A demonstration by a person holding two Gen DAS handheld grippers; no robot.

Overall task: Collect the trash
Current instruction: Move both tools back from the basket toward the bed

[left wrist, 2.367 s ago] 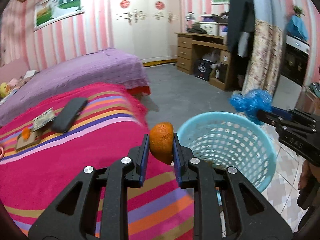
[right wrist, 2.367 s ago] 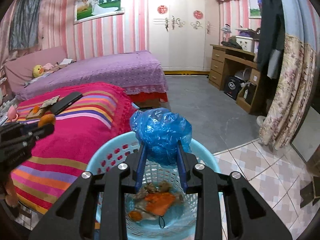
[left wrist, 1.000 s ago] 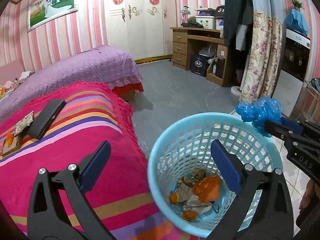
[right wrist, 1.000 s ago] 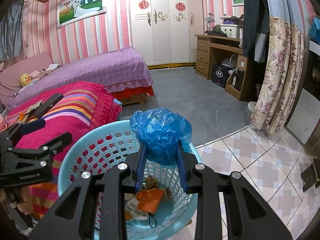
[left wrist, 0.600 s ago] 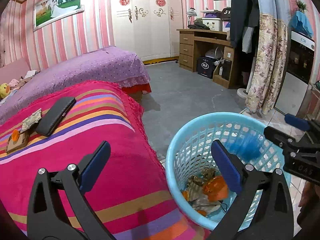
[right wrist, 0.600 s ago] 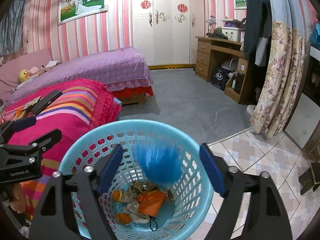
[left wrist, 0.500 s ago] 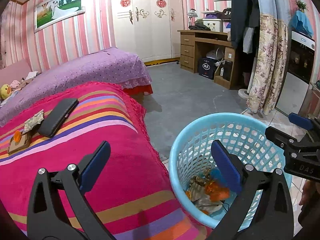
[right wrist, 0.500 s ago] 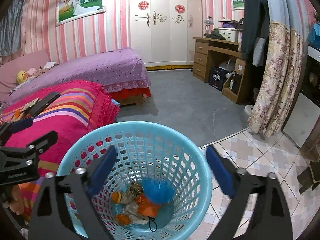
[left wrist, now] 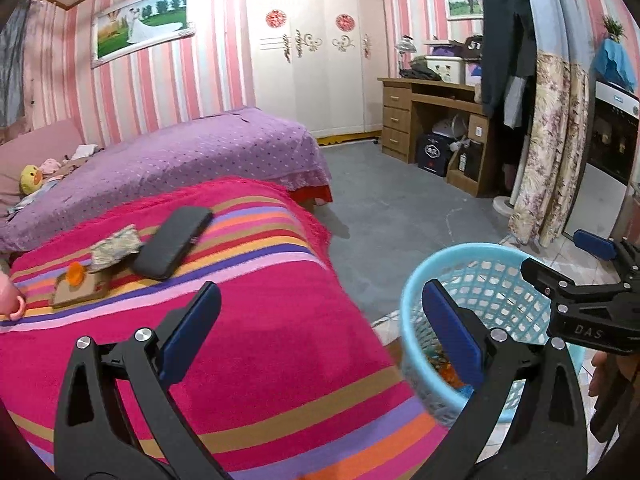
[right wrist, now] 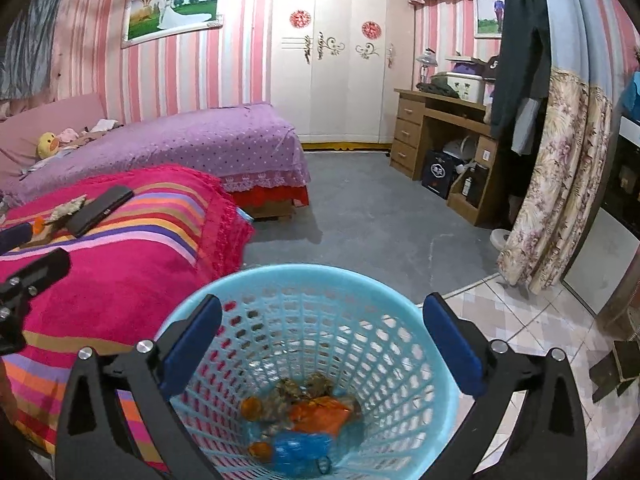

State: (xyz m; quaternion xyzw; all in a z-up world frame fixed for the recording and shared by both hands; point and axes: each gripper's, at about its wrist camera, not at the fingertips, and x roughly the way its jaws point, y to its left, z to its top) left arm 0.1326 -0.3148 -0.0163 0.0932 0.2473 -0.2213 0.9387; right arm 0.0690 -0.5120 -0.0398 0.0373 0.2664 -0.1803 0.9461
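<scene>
A light blue mesh basket (right wrist: pixel 360 280) stands on the floor beside the striped blanket (left wrist: pixel 248 320). It holds the blue plastic bag (right wrist: pixel 298 446), orange peel (right wrist: pixel 320 414) and other scraps. My right gripper (right wrist: pixel 320 340) is open and empty above the basket. My left gripper (left wrist: pixel 320 322) is open and empty over the blanket's edge, with the basket (left wrist: pixel 472 256) to its right. On the blanket lie a crumpled wrapper (left wrist: pixel 114 246) and a small orange piece (left wrist: pixel 75 272) on a brown card (left wrist: pixel 86 288).
A black phone (left wrist: pixel 174 242) lies on the blanket by the wrapper. A purple bed (left wrist: pixel 180 160) stands behind. A wooden desk (left wrist: pixel 436 120) and a floral curtain (left wrist: pixel 552 152) are at the right. Grey floor (right wrist: pixel 360 216) lies beyond the basket.
Both grippers opened: the orange peel and then the blue bag dropped into the basket. My left gripper has since swung left, toward the blanket.
</scene>
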